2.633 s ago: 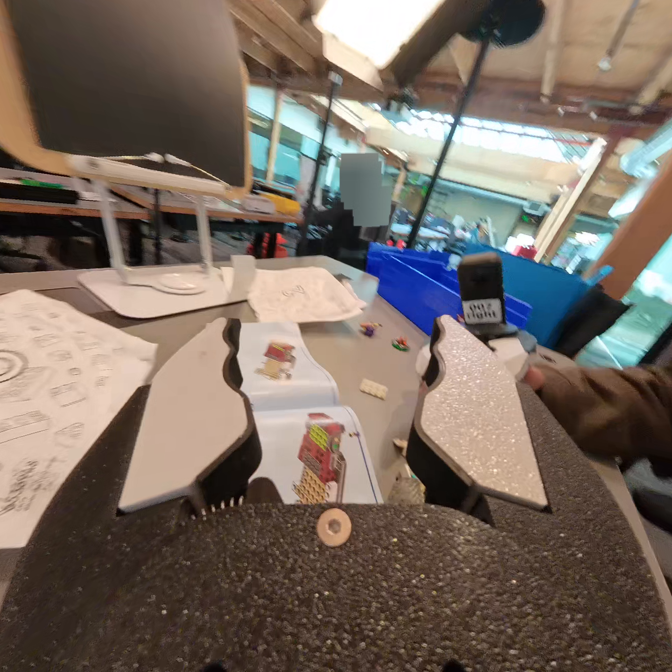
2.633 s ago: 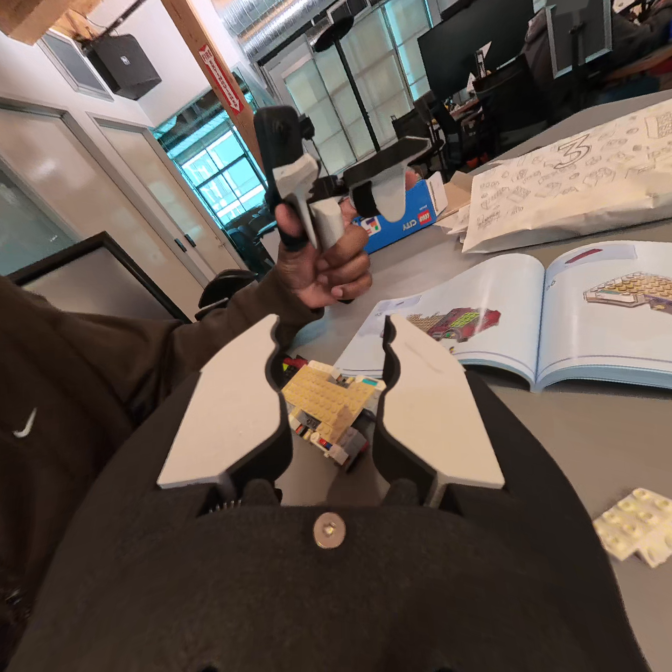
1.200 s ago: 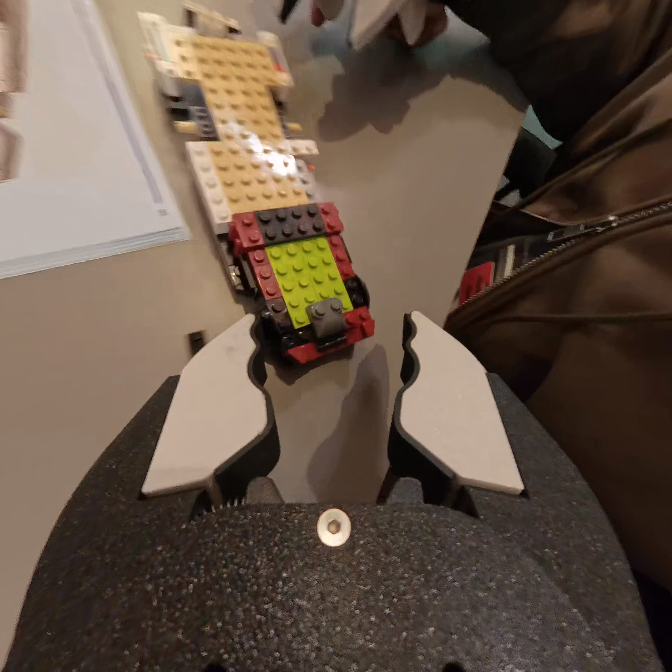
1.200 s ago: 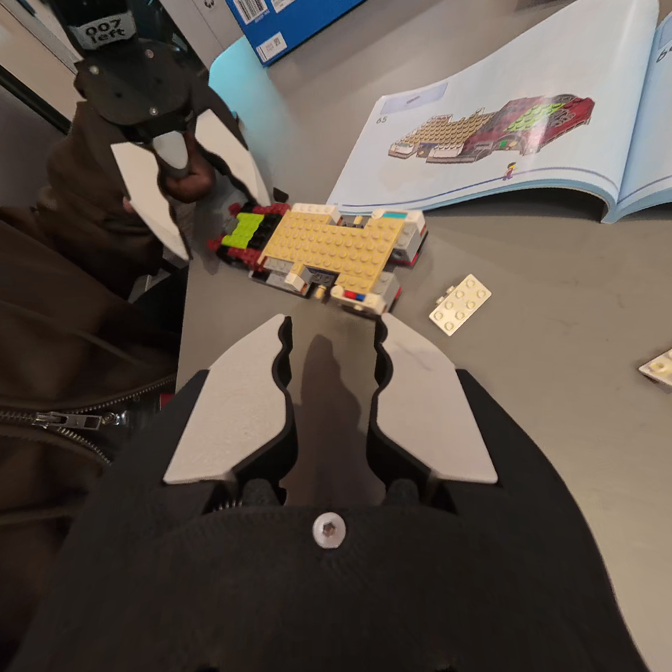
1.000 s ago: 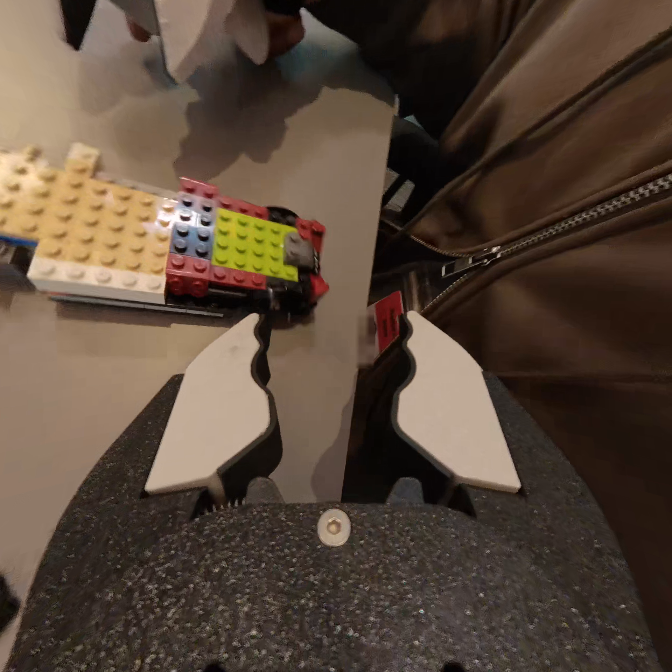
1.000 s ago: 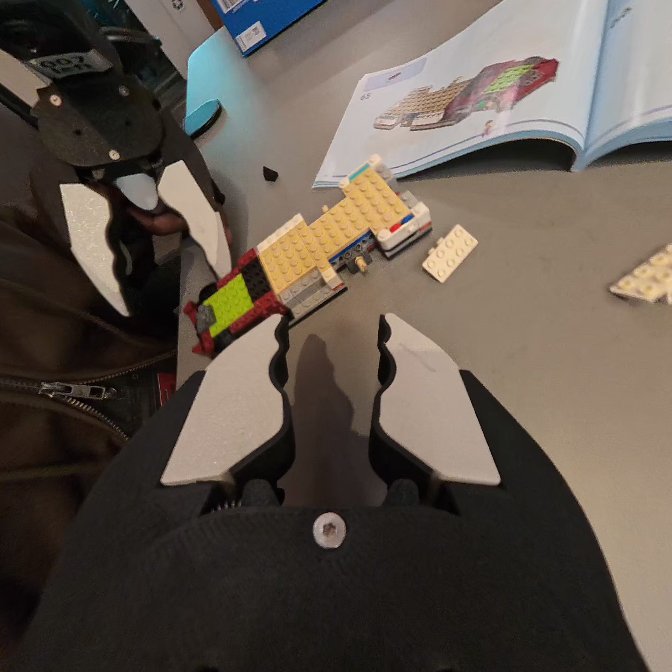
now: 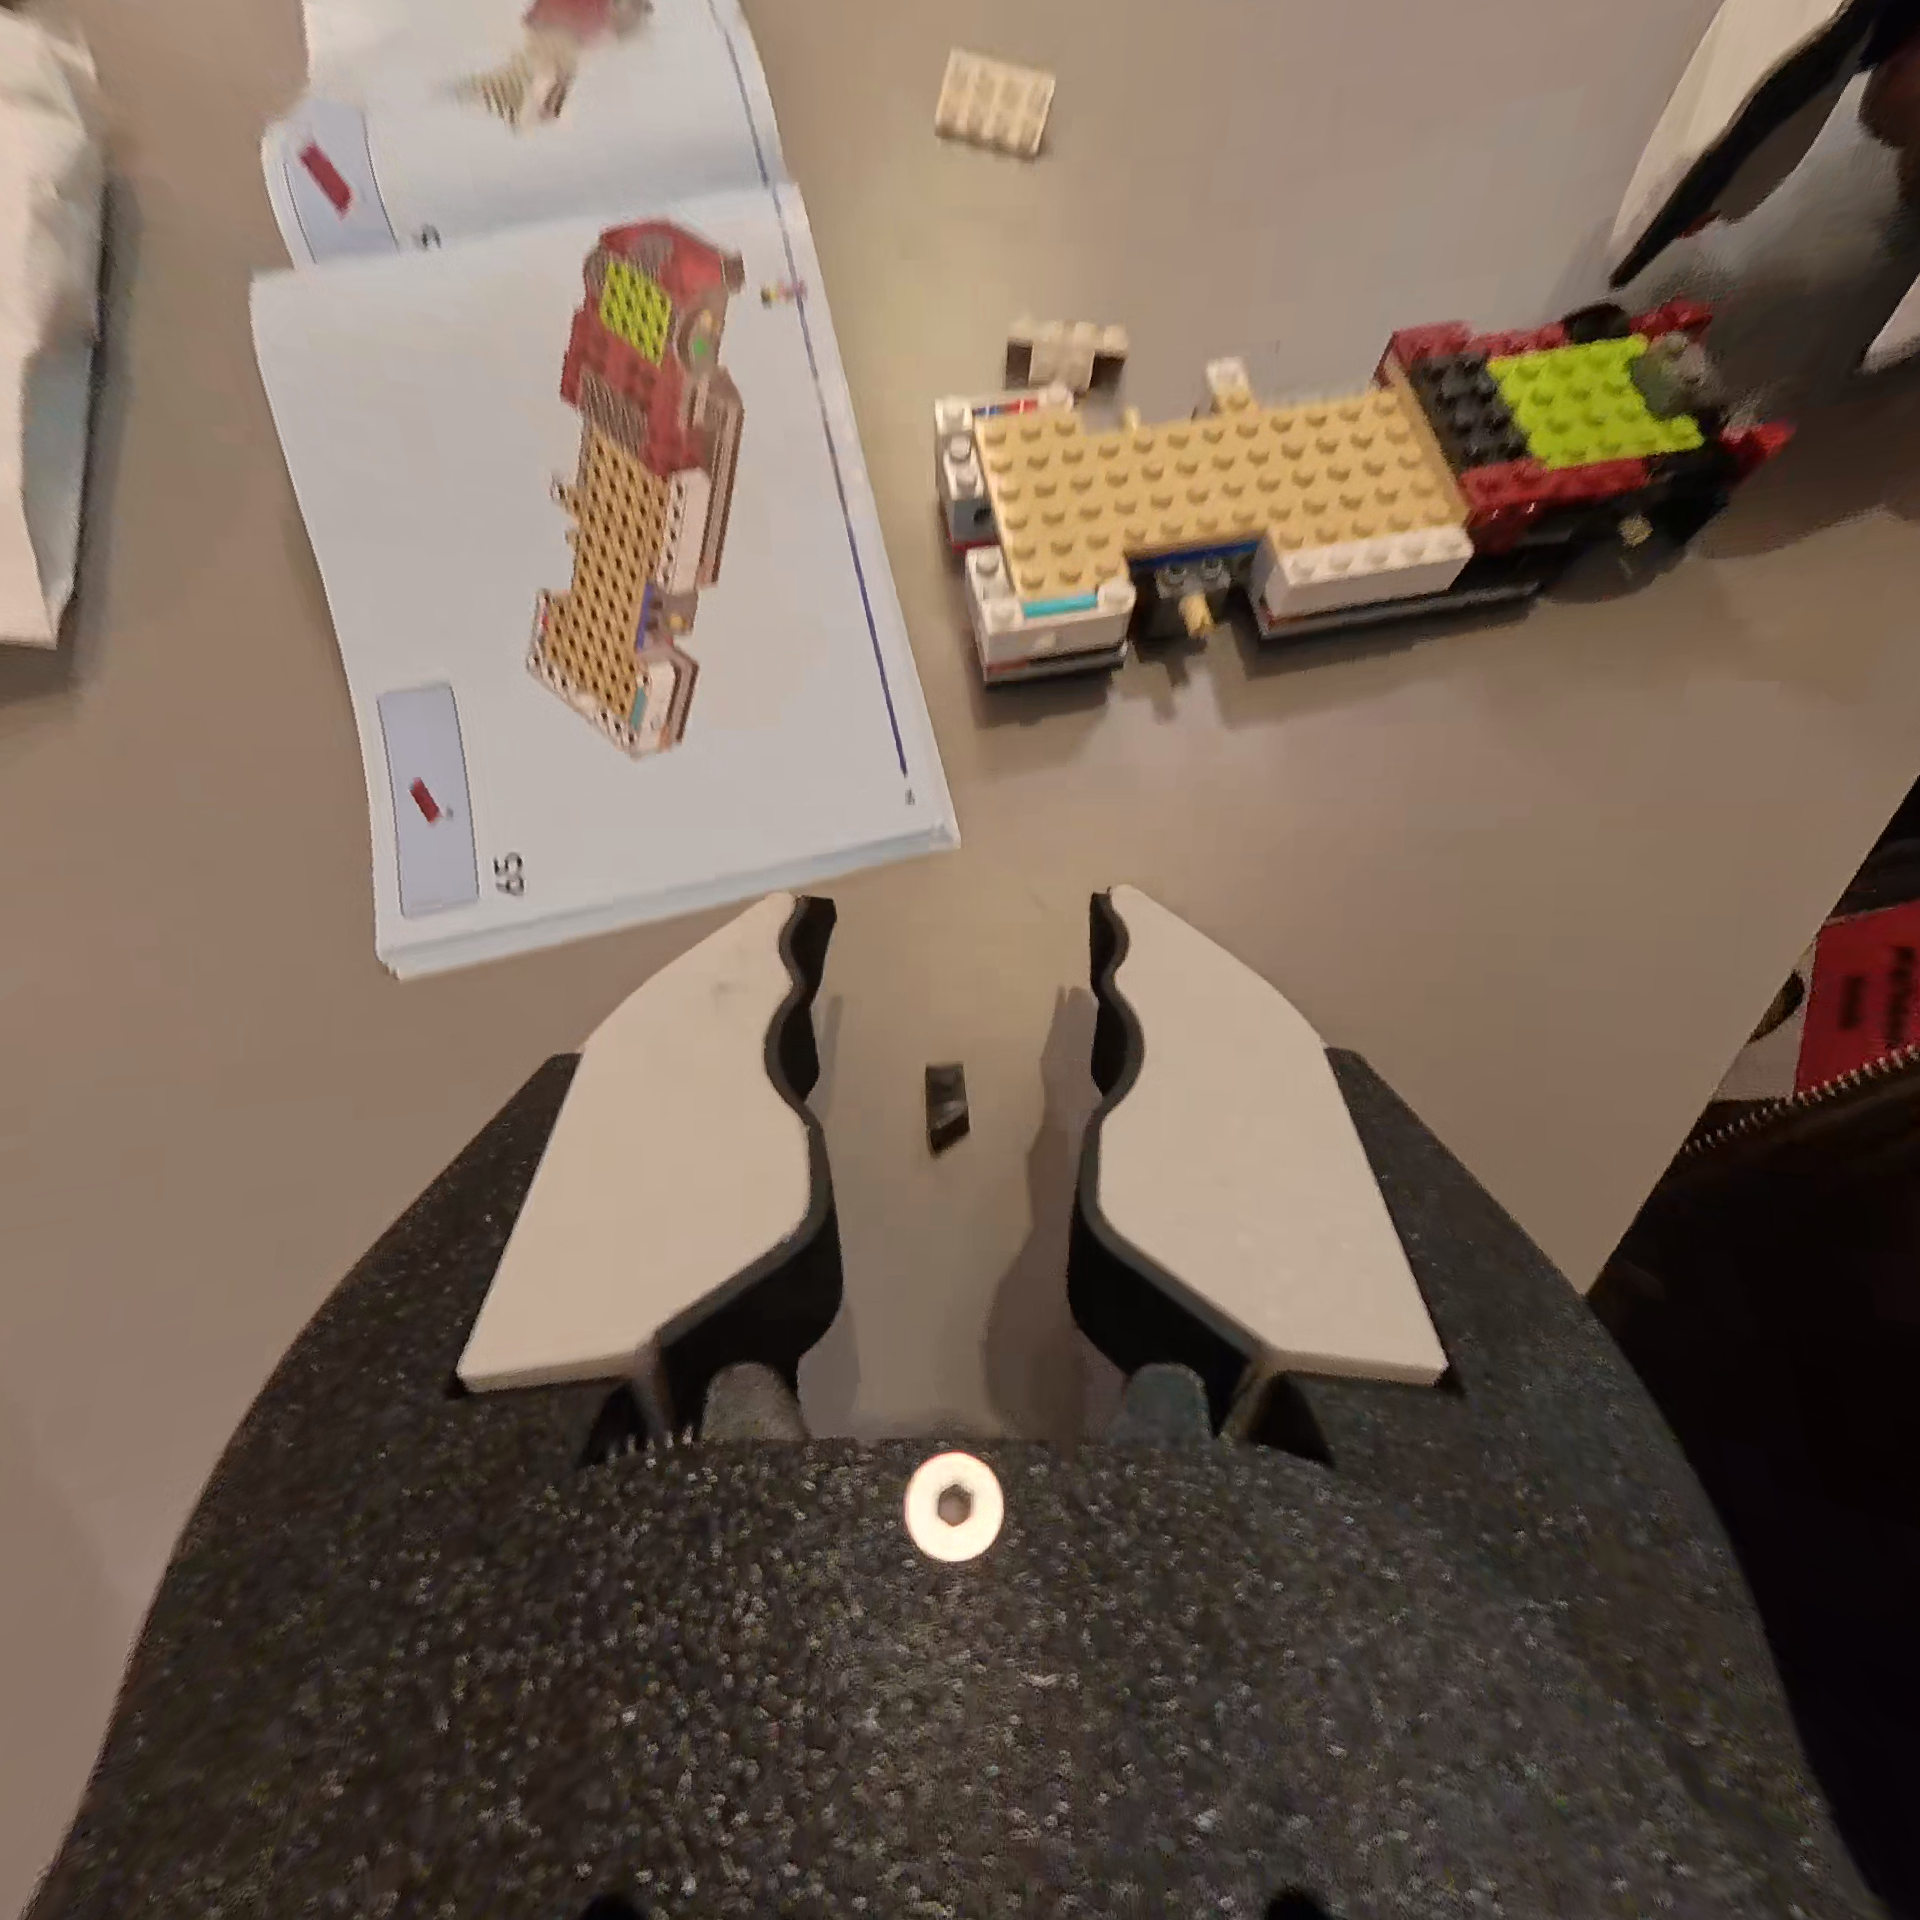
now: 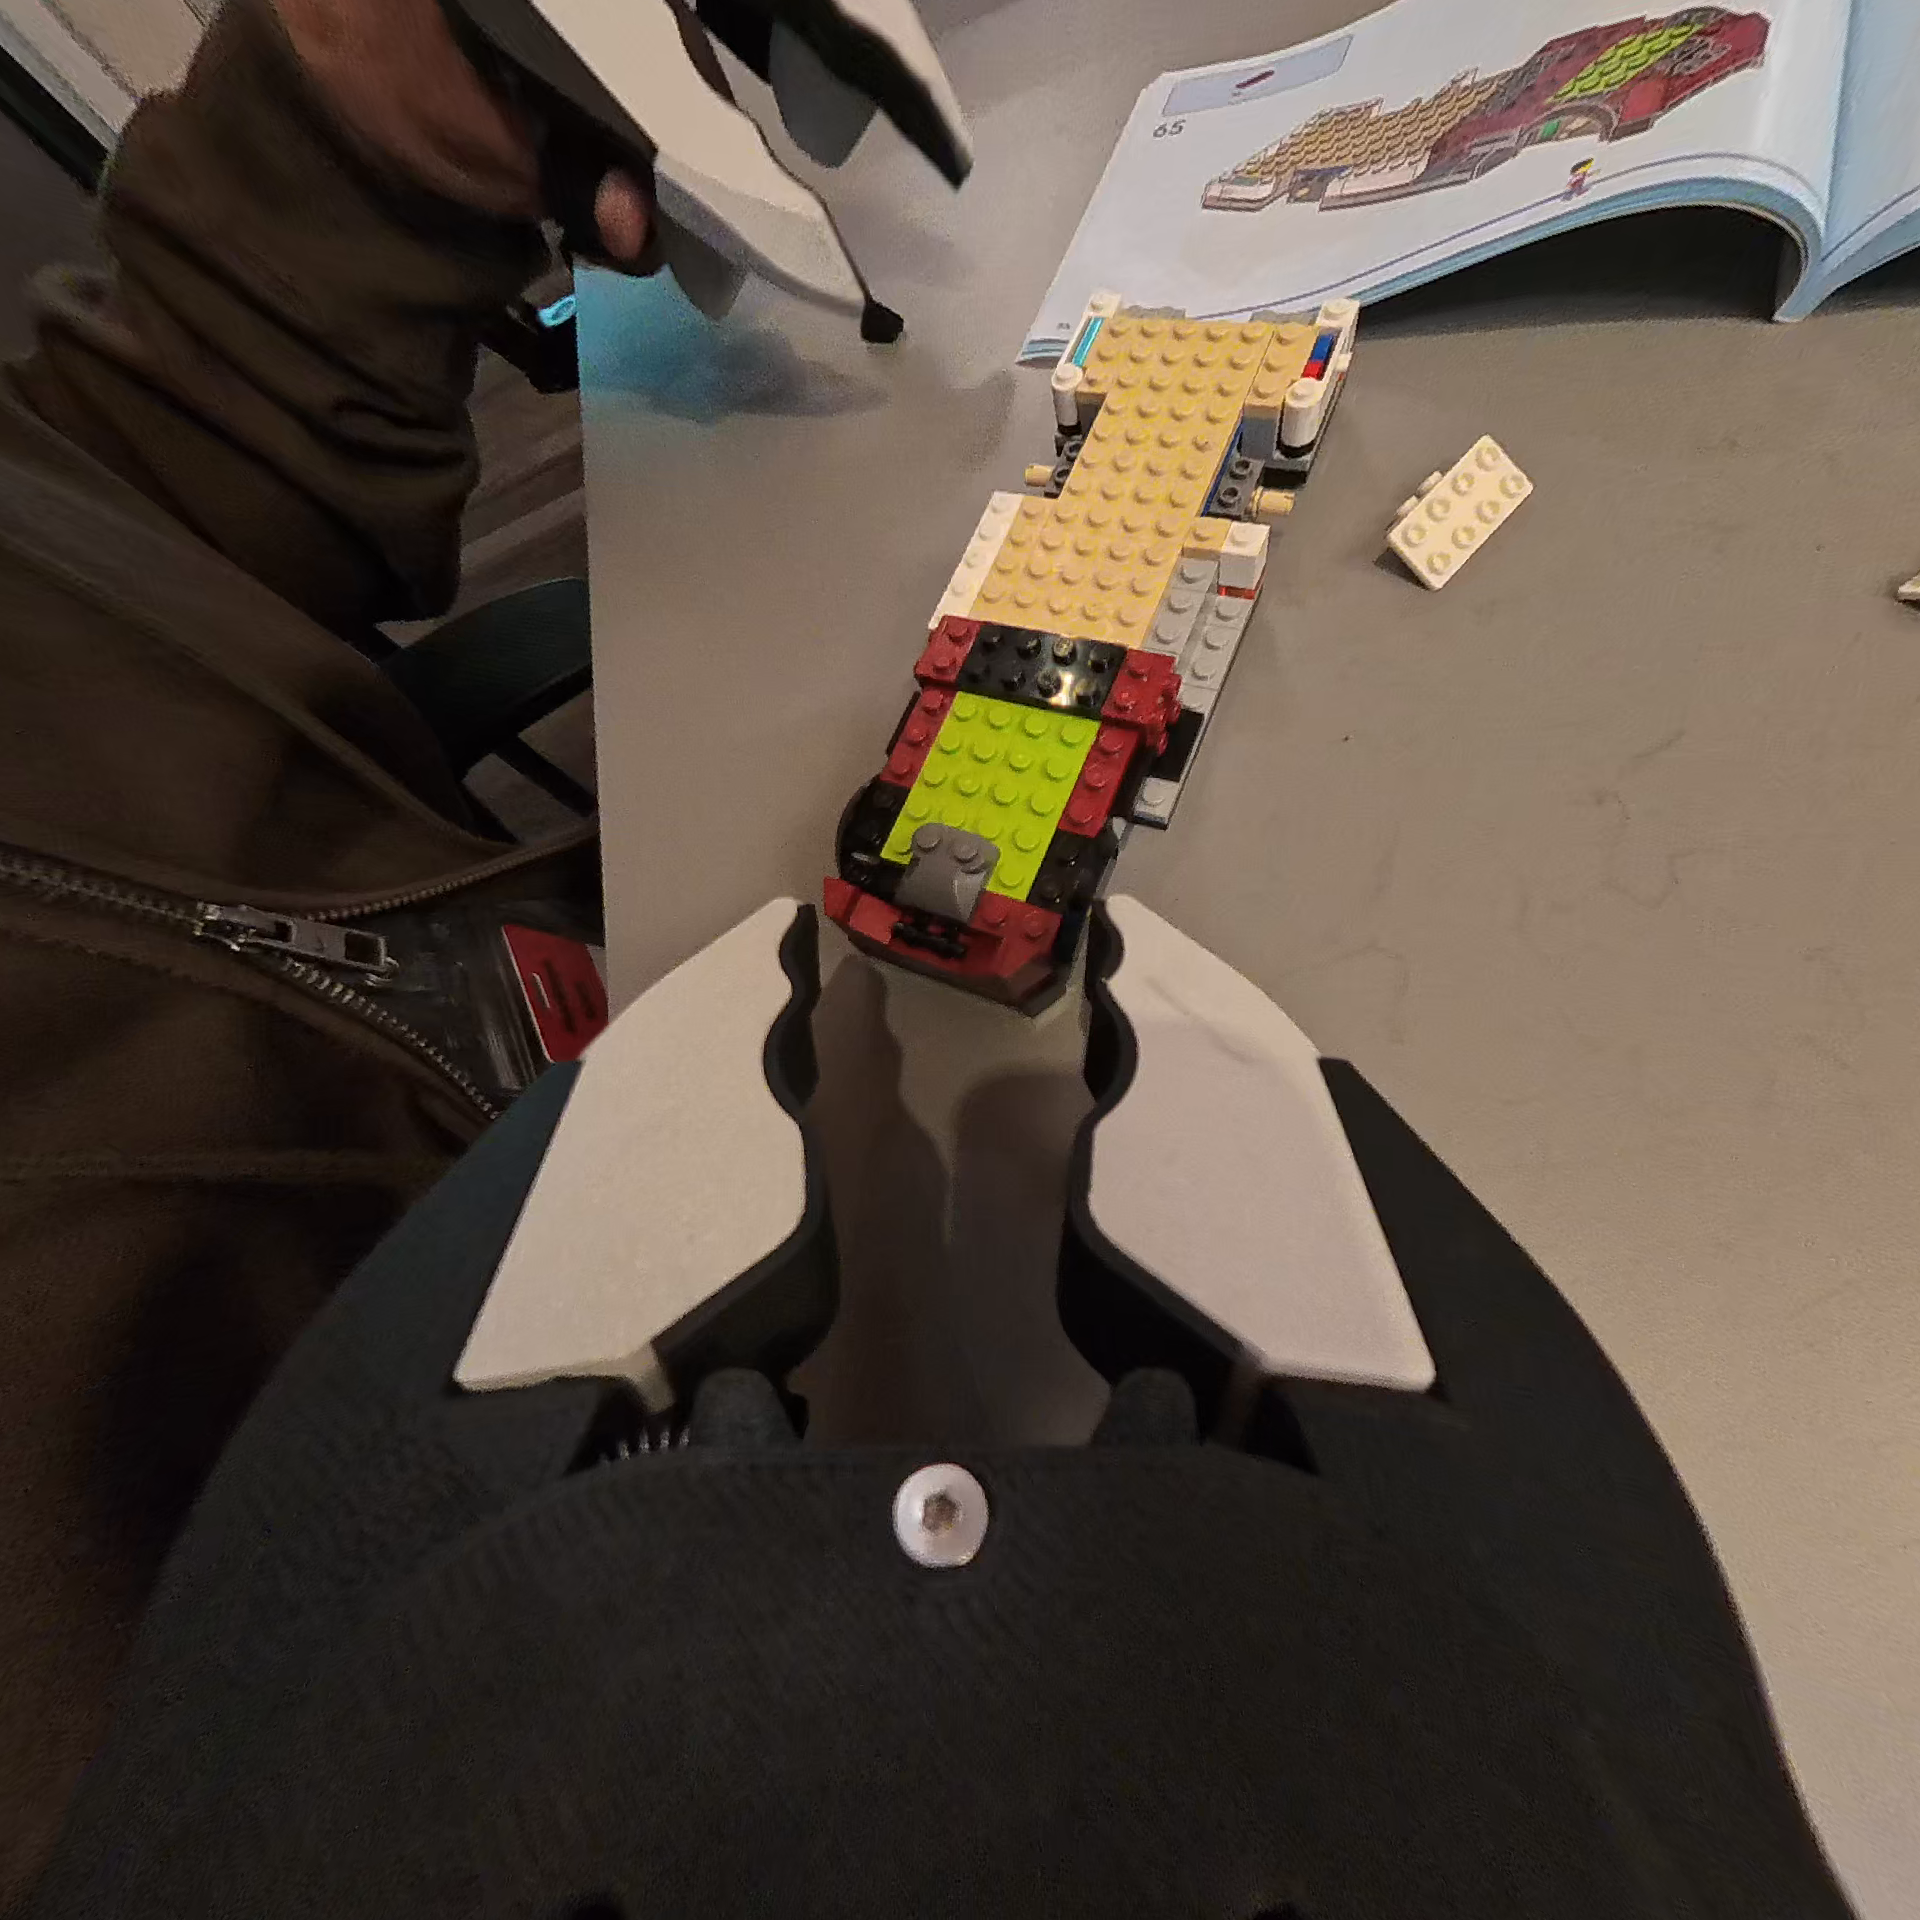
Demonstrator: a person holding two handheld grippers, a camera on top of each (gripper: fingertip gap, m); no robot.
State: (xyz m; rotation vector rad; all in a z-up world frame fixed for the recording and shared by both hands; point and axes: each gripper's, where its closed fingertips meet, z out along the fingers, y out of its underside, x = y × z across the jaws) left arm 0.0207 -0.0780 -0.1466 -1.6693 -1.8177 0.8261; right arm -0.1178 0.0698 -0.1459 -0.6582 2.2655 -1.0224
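Right, biggest thing first: the grey table (image 8: 1558,935) fills both of my views, and on it lies the open instruction booklet (image 7: 582,582), pale blue pages with a picture of a brick model; there is printing on it and I leave that unread. Next down, the brick model (image 8: 1081,644) itself, a long build with a tan studded deck at the far end and a dark red nose with a lime-green panel at my end. From my right gripper (image 8: 948,925) its long axis runs straight away from the jaws, nose toward me, and the nose sits right at the fingertips, just entering the gap; those jaws are spread wide and I see no pad pressing on it. So the right is plainly the nearer one. My left gripper (image 7: 961,914) hangs over bare table, jaws spread as well, nothing pinched; from there the model lies ahead and off to the right, broadside on. Smaller now: a cream plate (image 8: 1460,511) lies loose beside the model's tan end. Smallest of all, a tiny black piece (image 7: 948,1107) rests on the table between my left fingers, touching neither. A red tag (image 8: 556,987) shows at the person's jacket; its writing I leave alone.
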